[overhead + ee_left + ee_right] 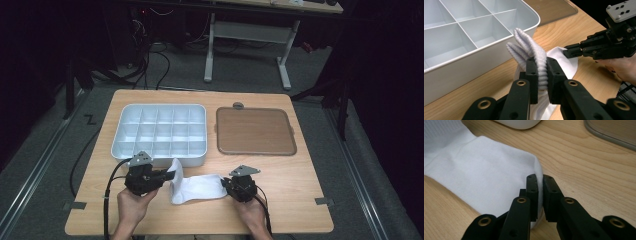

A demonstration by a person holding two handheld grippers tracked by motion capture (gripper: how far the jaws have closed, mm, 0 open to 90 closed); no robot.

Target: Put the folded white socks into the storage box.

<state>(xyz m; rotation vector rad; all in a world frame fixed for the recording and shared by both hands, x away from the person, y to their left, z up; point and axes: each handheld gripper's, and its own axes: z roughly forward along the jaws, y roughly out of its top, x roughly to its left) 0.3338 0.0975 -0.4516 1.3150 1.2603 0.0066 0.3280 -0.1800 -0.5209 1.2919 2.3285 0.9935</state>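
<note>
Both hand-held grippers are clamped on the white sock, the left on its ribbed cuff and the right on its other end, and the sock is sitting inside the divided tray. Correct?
Not quite. The white sock lies on the table in front of the divided tray, as the high view shows.

- The counter point(300, 175) was evenly and brightly lit from above in the high view, while the floor and room around the counter fell away into near-black.
- Shadows on the counter were soft and short; a faint one lay just beside the white sock point(197, 187).
- The white compartment tray point(159, 131) at the far side of the counter looked slightly washed out, with a cool bluish cast.
- In the left gripper view, the left hand-held gripper point(542, 72) was sharp, and the sock's ribbing showed clearly.
- In the right gripper view, the counter point(586, 165) beyond the right hand-held gripper point(540, 192) went soft, and the sock point(479, 170) was nearly overexposed.
</note>
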